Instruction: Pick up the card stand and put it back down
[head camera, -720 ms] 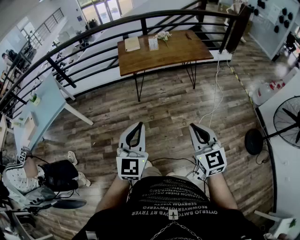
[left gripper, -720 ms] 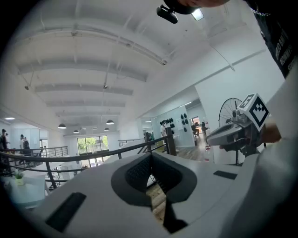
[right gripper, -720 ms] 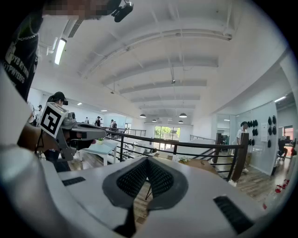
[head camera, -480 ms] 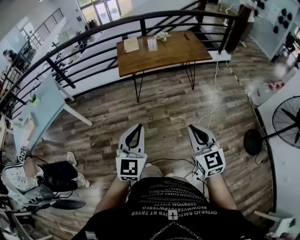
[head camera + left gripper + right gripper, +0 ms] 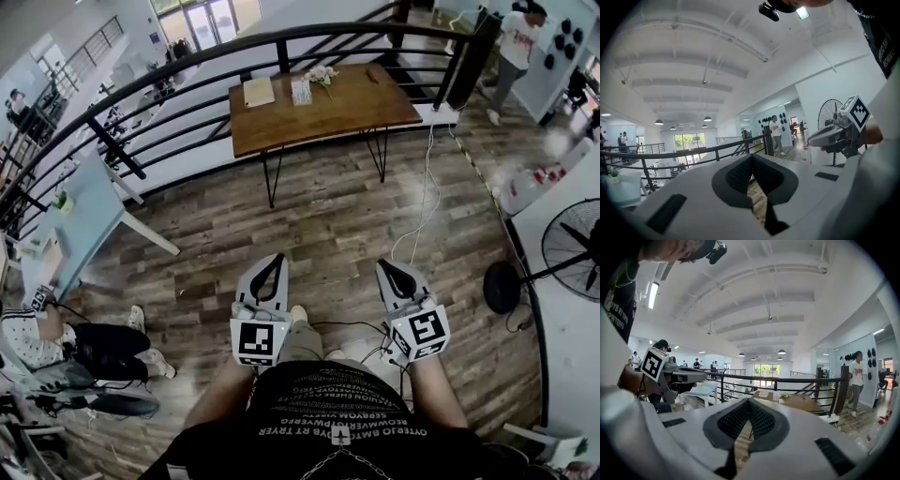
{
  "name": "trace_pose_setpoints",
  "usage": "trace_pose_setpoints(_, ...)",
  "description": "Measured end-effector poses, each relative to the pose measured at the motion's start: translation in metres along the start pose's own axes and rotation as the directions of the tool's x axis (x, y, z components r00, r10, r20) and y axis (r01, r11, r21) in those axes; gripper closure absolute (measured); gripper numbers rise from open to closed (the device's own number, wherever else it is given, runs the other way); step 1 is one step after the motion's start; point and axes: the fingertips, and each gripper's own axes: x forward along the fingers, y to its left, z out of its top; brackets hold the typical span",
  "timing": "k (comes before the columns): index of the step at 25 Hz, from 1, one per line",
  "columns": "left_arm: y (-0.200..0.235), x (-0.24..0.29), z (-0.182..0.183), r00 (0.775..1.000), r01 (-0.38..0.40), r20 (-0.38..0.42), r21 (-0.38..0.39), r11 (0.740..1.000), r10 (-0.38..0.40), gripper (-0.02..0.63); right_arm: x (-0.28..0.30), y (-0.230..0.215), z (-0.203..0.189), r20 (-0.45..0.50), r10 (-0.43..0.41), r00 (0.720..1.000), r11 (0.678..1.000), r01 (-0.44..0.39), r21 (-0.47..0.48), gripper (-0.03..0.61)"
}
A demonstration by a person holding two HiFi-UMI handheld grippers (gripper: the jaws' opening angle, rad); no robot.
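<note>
Head view shows my left gripper and right gripper both clenched on nothing, well apart from the card stand at the desk's far edge; I judge the approach not yet made, requiring closing in and opening one gripper.

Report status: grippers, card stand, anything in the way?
Left gripper shut, empty. Right gripper shut, empty. Card stand on wooden table, far ahead, untouched. Only floor between; cable off right.
</note>
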Motion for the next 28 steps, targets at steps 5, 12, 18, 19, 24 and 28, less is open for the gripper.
trace_pose_setpoints(5,0.025,0.017,-0.007,1.000,-0.005,-0.008,-0.011,1.000,0.005,0.589,0.030,-0.003,0.003,-0.022,0.015,1.000,1.000,-0.015,-0.005,0.565)
trace_pose_setpoints(12,0.080,0.063,-0.009,0.999,-0.022,-0.035,-0.022,1.000,0.022,0.591,0.106,-0.013,0.021,-0.044,0.046,0.998,0.999,-0.047,-0.006,0.565)
trace_pose_setpoints(18,0.128,0.100,-0.017,0.999,-0.036,-0.042,-0.043,0.998,0.035,0.591,0.164,-0.022,0.030,-0.061,0.058,0.996,0.998,-0.059,-0.016,0.565)
trace_pose_setpoints(19,0.134,0.107,-0.019,0.999,-0.034,-0.044,-0.044,0.998,0.032,0.591,0.172,-0.023,0.031,-0.064,0.056,0.996,0.998,-0.057,-0.016,0.565)
trace_pose_setpoints(24,0.157,0.140,-0.018,0.999,-0.003,-0.042,-0.043,0.999,0.001,0.591,0.209,-0.037,0.038,-0.070,0.034,0.997,0.999,-0.035,-0.010,0.563)
trace_pose_setpoints(28,0.178,0.160,-0.021,0.999,0.006,-0.036,-0.040,0.999,-0.007,0.591,0.236,-0.044,0.046,-0.052,0.010,0.999,1.000,-0.011,-0.014,0.565)
